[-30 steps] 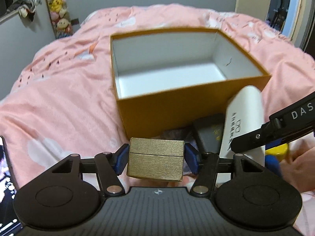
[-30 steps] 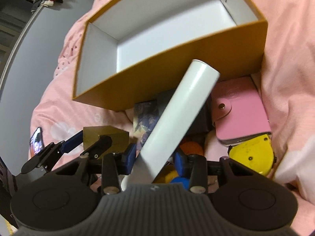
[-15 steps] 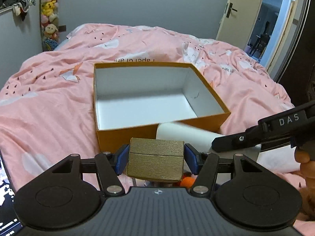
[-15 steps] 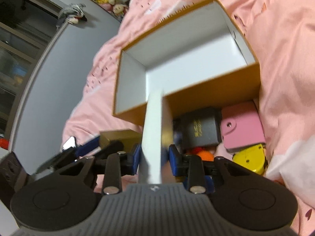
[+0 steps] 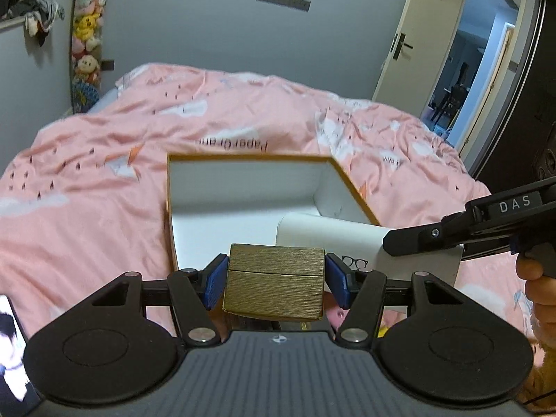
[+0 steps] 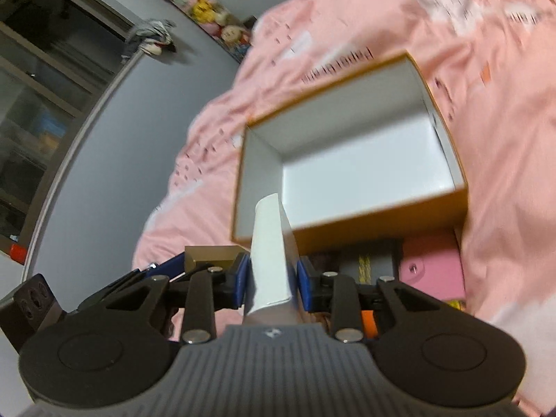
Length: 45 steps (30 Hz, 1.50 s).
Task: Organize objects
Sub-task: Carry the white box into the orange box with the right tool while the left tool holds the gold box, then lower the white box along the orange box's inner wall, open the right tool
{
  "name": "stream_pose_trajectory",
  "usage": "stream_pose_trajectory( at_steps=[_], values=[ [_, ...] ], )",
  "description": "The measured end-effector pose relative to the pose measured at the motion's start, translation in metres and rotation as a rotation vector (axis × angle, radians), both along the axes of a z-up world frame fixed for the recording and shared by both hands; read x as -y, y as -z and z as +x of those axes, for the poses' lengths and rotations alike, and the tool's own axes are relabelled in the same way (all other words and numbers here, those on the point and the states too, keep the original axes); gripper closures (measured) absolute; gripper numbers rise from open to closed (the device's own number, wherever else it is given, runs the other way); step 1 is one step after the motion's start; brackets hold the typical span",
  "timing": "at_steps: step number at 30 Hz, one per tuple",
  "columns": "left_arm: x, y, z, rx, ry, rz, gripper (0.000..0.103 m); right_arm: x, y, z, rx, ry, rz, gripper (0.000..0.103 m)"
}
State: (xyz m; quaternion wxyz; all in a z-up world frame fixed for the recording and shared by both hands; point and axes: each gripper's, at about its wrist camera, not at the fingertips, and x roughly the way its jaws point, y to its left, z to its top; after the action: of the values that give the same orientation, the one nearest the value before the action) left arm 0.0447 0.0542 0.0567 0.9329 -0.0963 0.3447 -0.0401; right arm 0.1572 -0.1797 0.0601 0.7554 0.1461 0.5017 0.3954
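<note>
My left gripper (image 5: 274, 279) is shut on a small gold box (image 5: 274, 285) and holds it in the air at the near edge of the open orange box (image 5: 187, 180), whose inside is white. My right gripper (image 6: 272, 279) is shut on a long white case (image 6: 271, 250) whose far end reaches over the near left corner of the orange box (image 6: 382, 222). In the left wrist view the white case (image 5: 330, 239) lies to the right of the gold box. In the right wrist view the gold box (image 6: 212, 255) sits just left of the white case.
The orange box rests on a pink bedspread (image 5: 87, 191). In front of it lie a black box (image 6: 365, 260), a pink wallet (image 6: 434, 271) and small orange and yellow items. A phone (image 5: 10, 347) lies at the left. A door (image 5: 413, 38) stands at the back right.
Both grippers have risen and moved toward the orange box with their loads. The white case has swung from slanting right to pointing straight at the box's near left corner.
</note>
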Motion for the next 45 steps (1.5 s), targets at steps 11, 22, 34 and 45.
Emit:
stream_pose_trajectory(
  at_steps=[11,22,34,45],
  values=[
    [-0.013,0.012,0.073,-0.056,-0.011,0.023,0.035,-0.045,0.021,0.079,0.027,0.096,-0.012,0.072],
    [-0.026,0.049,0.118,-0.195,-0.03,0.091,0.035,-0.11,0.095,0.139,-0.083,0.103,-0.043,0.071],
    [-0.028,0.061,0.122,-0.248,-0.013,0.1,0.035,-0.136,0.131,0.154,-0.223,0.041,-0.062,0.071],
    [-0.031,0.067,0.12,-0.263,-0.017,0.107,0.035,-0.158,0.144,0.162,-0.269,-0.033,-0.22,0.068]
  ],
)
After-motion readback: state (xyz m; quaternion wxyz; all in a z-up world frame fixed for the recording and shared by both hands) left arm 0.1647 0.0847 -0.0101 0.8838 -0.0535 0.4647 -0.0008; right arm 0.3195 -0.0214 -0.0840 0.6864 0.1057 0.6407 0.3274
